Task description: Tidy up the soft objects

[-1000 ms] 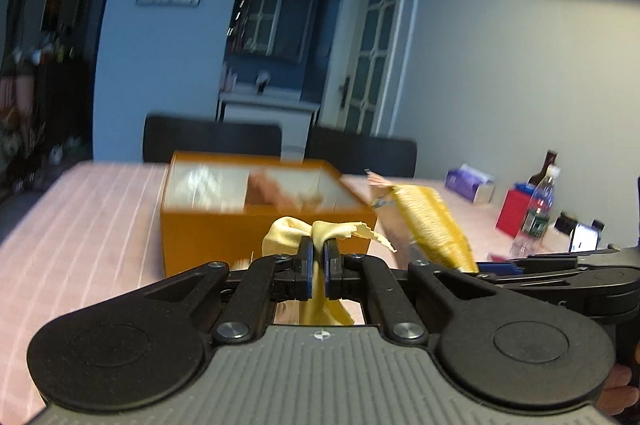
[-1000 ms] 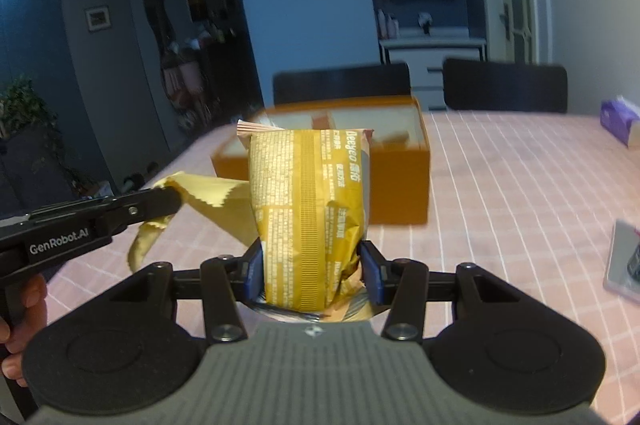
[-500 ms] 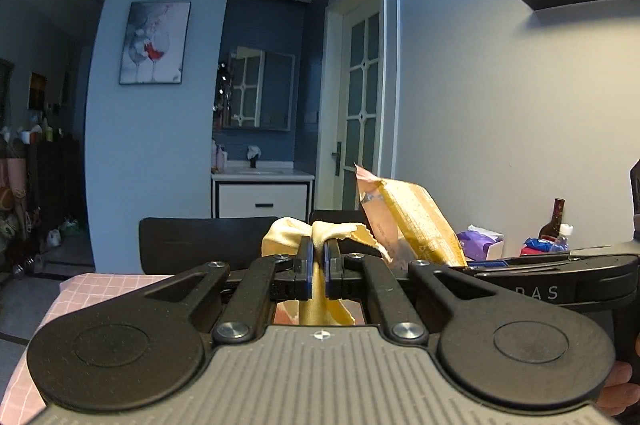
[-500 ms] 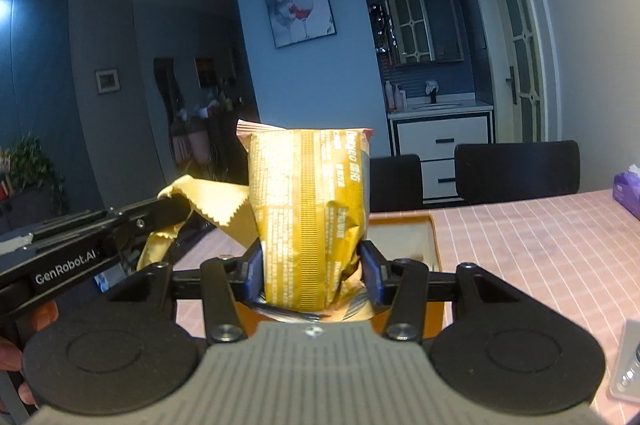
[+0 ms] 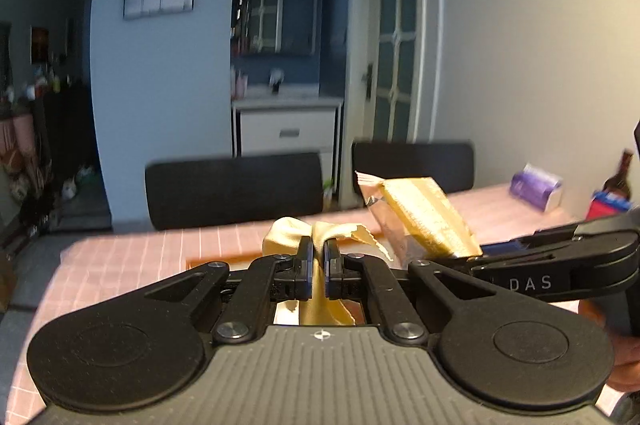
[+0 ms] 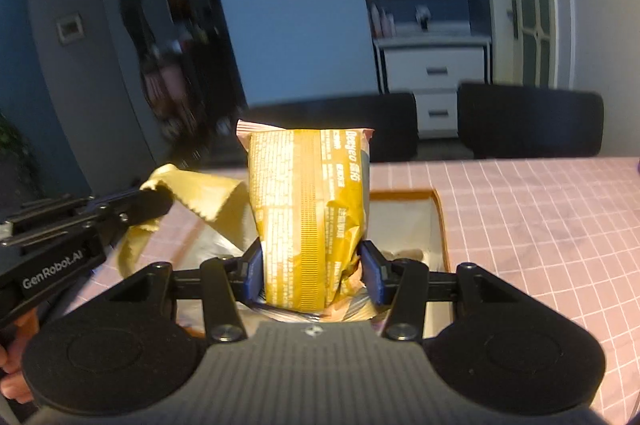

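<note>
My left gripper (image 5: 317,257) is shut on a thin yellow cloth (image 5: 294,235) with a zigzag edge; the cloth also shows in the right wrist view (image 6: 200,195). My right gripper (image 6: 312,265) is shut on a yellow snack bag (image 6: 308,217), held upright; the bag also shows in the left wrist view (image 5: 424,221). Both grippers are held over the open orange box (image 6: 440,209) on the pink checked table (image 6: 540,225). The box's rim shows just past my left fingers (image 5: 224,259). Its contents are mostly hidden.
Two black chairs (image 5: 236,185) (image 6: 528,125) stand at the table's far side. A purple tissue pack (image 5: 536,185), a dark bottle (image 5: 618,177) and a red and blue item (image 5: 604,205) sit at the table's right.
Both views tilted up and then back down. The grippers now sit over the box, closer than a second ago. Both grips are unchanged.
</note>
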`<state>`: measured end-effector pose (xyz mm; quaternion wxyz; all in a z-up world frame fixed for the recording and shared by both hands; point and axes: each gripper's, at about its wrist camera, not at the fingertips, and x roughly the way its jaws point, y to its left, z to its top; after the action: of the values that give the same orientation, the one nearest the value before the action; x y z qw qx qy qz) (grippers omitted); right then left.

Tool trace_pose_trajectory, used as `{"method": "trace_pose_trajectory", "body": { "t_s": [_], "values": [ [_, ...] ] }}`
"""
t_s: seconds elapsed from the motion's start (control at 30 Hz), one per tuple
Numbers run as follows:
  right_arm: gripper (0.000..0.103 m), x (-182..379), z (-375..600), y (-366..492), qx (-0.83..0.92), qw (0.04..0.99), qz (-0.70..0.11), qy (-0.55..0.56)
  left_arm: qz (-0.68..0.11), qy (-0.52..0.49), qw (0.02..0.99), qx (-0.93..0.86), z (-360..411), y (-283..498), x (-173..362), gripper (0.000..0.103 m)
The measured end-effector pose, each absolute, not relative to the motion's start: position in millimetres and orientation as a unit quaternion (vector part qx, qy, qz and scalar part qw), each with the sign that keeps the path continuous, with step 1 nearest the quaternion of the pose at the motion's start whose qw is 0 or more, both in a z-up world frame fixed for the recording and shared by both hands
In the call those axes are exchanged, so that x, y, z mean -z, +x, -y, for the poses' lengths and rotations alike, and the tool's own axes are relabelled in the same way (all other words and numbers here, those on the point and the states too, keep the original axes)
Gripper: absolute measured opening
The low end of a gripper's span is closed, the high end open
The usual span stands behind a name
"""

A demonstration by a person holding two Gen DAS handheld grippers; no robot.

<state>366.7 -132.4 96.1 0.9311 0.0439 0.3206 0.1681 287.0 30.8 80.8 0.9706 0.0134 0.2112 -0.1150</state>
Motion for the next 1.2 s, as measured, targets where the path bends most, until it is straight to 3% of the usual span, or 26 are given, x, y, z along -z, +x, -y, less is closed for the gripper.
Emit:
{"method": "trace_pose_trajectory", "body": {
  "t_s": [0.33, 0.73, 0.8, 0.9, 0.97, 1.07, 1.13, 1.2],
  "values": [
    [0.049, -32.5, 119.8, 450.4, -0.137, 0.900, -0.413, 0.013, -0.311, 0.020, 0.945, 0.096, -40.1, 353.3, -24.3, 0.005],
    [0.055, -30.5, 113.1, 460.3, -0.129, 0.904, -0.408, 0.003, -0.354, 0.034, 0.931, 0.083, -43.6, 364.2, -5.1, 0.009],
    [0.056, -33.6, 114.3, 453.9, -0.132, 0.906, -0.402, 0.004, -0.356, 0.036, 0.930, 0.084, -44.3, 362.6, -6.3, 0.017],
    [0.068, -41.8, 116.4, 444.0, -0.132, 0.911, -0.390, 0.010, -0.354, 0.028, 0.931, 0.083, -45.5, 359.8, -10.4, 0.033],
    [0.077, -48.8, 118.4, 435.9, -0.129, 0.916, -0.380, 0.012, -0.341, 0.024, 0.936, 0.080, -46.5, 355.9, -14.9, 0.055],
    [0.081, -59.9, 122.0, 422.8, -0.125, 0.923, -0.364, 0.012, -0.317, 0.018, 0.945, 0.081, -48.6, 343.0, -24.8, 0.073],
    [0.084, -69.1, 125.7, 411.9, -0.125, 0.928, -0.350, 0.015, -0.304, 0.020, 0.949, 0.083, -48.9, 335.8, -34.0, 0.081],
    [0.085, -78.8, 129.2, 399.6, -0.123, 0.934, -0.336, 0.018, -0.287, 0.023, 0.954, 0.081, -48.6, 325.8, -44.3, 0.083]
  ]
}}
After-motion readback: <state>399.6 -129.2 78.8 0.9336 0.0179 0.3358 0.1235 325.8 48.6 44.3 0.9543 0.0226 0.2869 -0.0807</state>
